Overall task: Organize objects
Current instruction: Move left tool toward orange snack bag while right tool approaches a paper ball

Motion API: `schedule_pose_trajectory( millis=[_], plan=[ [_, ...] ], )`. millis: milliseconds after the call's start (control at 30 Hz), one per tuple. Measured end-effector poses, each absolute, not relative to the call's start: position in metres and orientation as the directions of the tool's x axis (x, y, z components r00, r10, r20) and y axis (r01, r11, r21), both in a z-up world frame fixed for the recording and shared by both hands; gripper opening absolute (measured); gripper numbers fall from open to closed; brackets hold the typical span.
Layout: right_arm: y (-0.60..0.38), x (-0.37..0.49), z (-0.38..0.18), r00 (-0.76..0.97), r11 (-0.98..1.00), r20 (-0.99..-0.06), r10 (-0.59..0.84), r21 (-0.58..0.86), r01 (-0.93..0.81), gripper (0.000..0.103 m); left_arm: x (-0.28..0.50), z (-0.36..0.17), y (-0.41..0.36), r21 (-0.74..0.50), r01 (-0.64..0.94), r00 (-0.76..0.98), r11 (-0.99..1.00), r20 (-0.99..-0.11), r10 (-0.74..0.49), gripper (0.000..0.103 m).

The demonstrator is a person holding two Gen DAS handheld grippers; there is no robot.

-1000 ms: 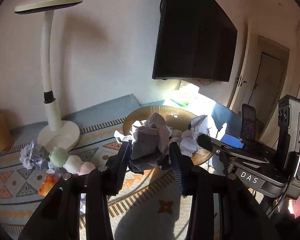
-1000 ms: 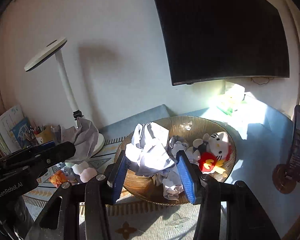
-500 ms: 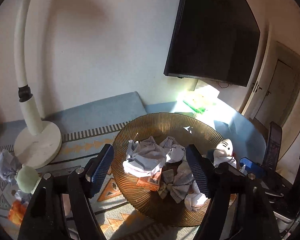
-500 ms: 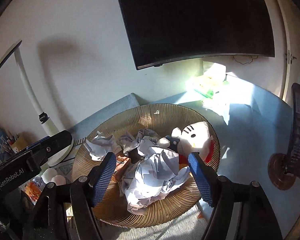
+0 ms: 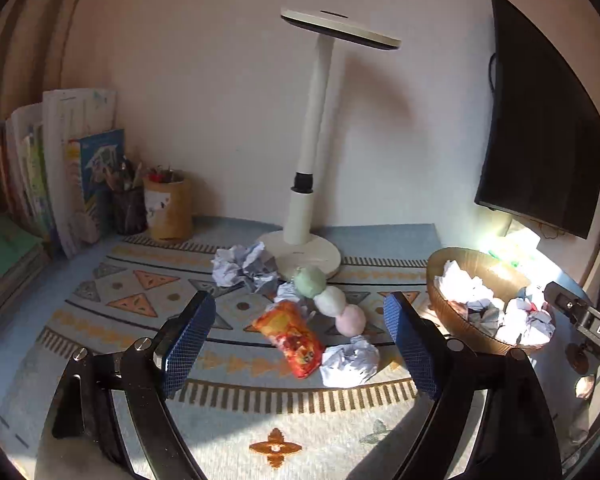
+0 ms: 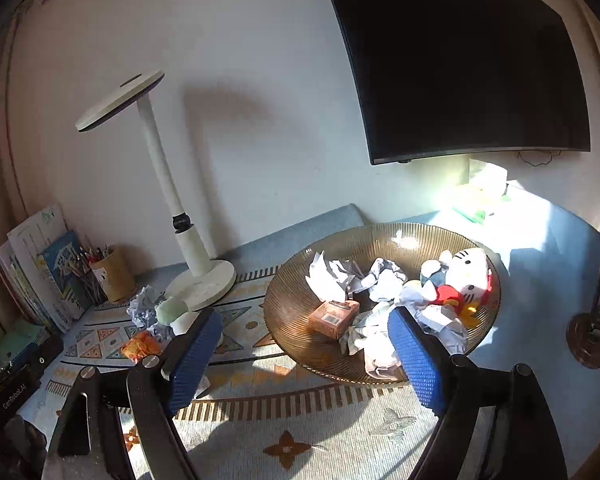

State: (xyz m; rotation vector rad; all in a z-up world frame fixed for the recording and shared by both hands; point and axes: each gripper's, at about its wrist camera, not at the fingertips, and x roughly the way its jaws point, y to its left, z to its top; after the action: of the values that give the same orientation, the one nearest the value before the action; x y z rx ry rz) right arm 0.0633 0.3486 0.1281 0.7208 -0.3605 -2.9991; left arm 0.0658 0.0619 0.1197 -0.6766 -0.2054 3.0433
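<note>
Two tongs are opening wide, and neither has anything in its jaws. From the left, the left gripper (image 5: 296, 344) hangs over the patterned mat (image 5: 100, 320), where a crumpled paper ball (image 5: 242, 266), an orange snack bag (image 5: 290, 336), three soft balls (image 5: 330, 300) and another paper ball (image 5: 350, 360) lie near the white lamp (image 5: 300, 248). More to the right, the right gripper (image 6: 304, 354) hangs by the near rim of the brown bowl (image 6: 296, 304), which holds paper balls (image 6: 336, 276), a small orange box (image 6: 334, 318) and a white cat toy (image 6: 466, 270).

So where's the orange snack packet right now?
In the left wrist view the snack packet lies on the mat, between paper ball and plush balls.
</note>
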Motion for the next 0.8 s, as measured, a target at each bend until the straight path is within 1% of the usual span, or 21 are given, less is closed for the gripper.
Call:
schedule_pose_trajectory(
  millis=[67,100,200,300,333,367,467,667,800],
  plan=[
    [0.327,0.059,0.108,-0.873,-0.975,-0.474,-0.113,0.221,0.007,0.089,0.068,0.106,0.036,-0.132,0.075,-0.892,-0.988,-0.452,-0.008,0.086],
    [0.316,0.054,0.097,-0.859,-0.98,-0.499,-0.116,0.198,0.018,0.089,0.067,0.098,0.026,-0.145,0.089,-0.882,-0.985,-0.472,-0.01,0.086],
    [0.287,0.047,0.07,-0.831,-0.989,-0.543,-0.12,0.135,0.055,0.089,0.059,0.078,0.015,-0.197,0.049,-0.864,-0.979,-0.5,0.057,0.086],
    [0.275,0.04,0.053,-0.807,-0.997,-0.586,-0.071,0.066,0.04,0.089,0.055,0.06,0.024,-0.168,-0.014,-0.855,-0.986,-0.509,0.099,0.086],
    [0.273,0.039,0.053,-0.807,-0.997,-0.587,-0.068,0.056,0.044,0.089,0.053,0.052,0.027,-0.163,-0.028,-0.845,-0.986,-0.523,0.11,0.086],
    [0.272,0.037,0.051,-0.803,-0.998,-0.593,-0.064,0.049,0.043,0.089,0.047,0.048,0.03,-0.153,-0.035,-0.817,-0.988,-0.565,0.117,0.086],
    [0.27,0.031,0.044,-0.773,-0.997,-0.63,-0.074,0.043,0.06,0.09,0.046,0.047,0.03,-0.171,-0.054,-0.813,-0.984,-0.565,0.143,0.086],
    [0.269,0.03,0.042,-0.764,-0.997,-0.641,-0.071,0.039,0.06,0.09,0.045,0.043,0.017,-0.256,-0.044,-0.802,-0.966,-0.567,0.187,0.086],
    [0.266,0.026,0.04,-0.746,-0.996,-0.66,-0.086,0.037,0.082,0.094,0.045,0.042,0.018,-0.254,-0.048,-0.8,-0.966,-0.569,0.189,0.086]
  ],
)
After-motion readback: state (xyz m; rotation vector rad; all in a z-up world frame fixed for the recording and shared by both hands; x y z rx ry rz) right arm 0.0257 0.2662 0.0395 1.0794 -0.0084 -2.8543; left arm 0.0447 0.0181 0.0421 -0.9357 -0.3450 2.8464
